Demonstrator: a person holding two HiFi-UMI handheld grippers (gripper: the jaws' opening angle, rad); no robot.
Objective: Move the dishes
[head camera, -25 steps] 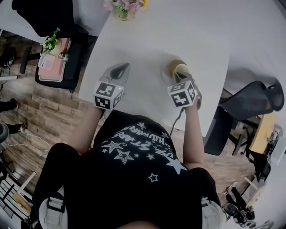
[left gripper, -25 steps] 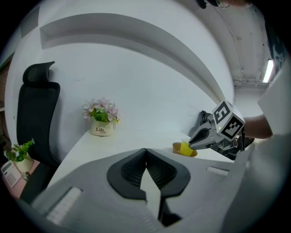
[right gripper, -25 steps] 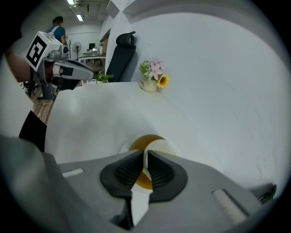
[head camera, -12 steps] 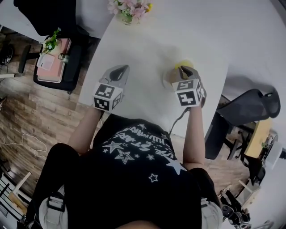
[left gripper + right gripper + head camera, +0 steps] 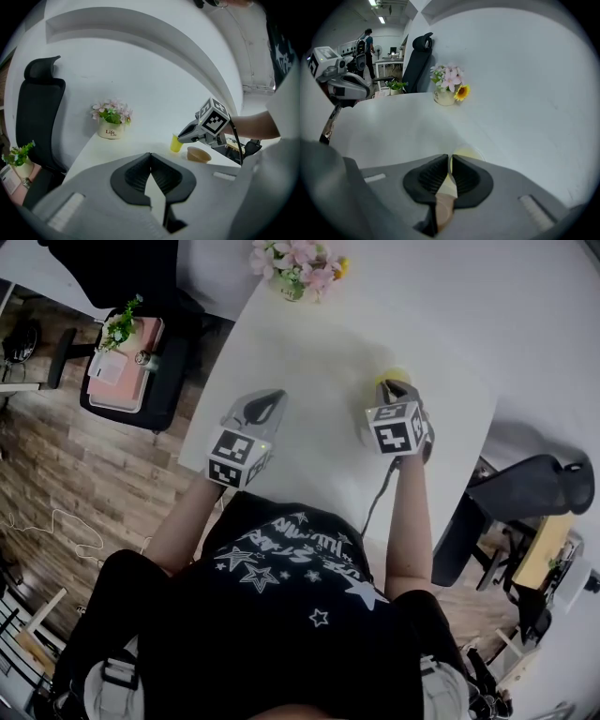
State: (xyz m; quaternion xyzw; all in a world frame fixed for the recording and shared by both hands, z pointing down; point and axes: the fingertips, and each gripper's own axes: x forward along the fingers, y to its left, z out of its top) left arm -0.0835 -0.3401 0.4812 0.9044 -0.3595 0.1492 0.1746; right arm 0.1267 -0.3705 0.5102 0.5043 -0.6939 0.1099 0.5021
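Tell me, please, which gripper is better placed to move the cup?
Right: the right gripper grips the cup by its rim; the left gripper is shut, empty and apart from it.

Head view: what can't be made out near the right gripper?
- Cup: mostly covered by the right gripper; only a yellow sliver shows.
- Bowl: hidden under that gripper; only the left gripper view shows it.
- Cup's inside: blurred in the right gripper view.
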